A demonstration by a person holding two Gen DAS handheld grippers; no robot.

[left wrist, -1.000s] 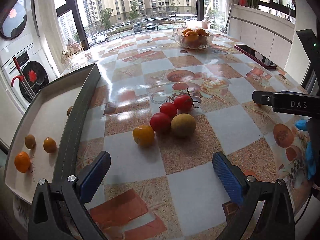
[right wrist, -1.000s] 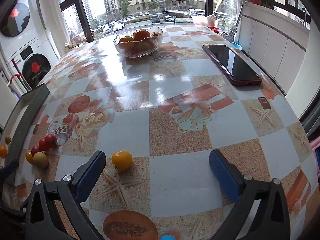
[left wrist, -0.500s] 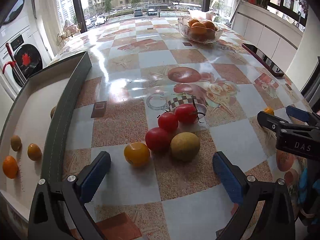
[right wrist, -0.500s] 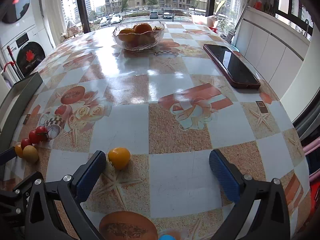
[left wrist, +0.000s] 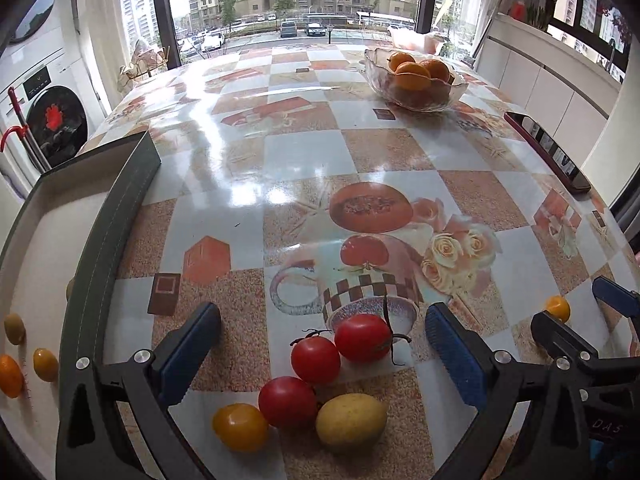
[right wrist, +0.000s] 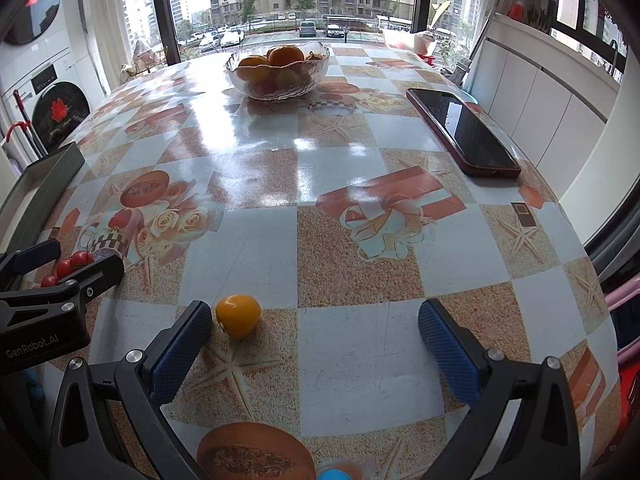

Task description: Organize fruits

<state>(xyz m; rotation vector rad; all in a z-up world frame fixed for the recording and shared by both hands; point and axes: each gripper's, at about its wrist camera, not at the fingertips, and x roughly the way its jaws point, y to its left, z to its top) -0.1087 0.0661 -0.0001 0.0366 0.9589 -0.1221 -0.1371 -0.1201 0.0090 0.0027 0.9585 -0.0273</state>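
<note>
Your cluster of fruit sits on the worktop [left wrist: 248, 168] between your left claw's [left wrist: 322, 346] spread blue fingers: three red tomatoes [left wrist: 362, 337], a yellow tomato [left wrist: 240, 427] and a yellow-green fruit [left wrist: 351, 422], touching one another; your left claw is released, holding nothing; at 9 o'clock the tray [left wrist: 116, 220] holds small orange fruits [left wrist: 10, 376]; your right claw [right wrist: 314, 336] is also released, a lone yellow tomato [right wrist: 238, 315] just beside its left finger; at 12 o'clock stands the glass bowl [right wrist: 278, 70] of oranges.
</note>
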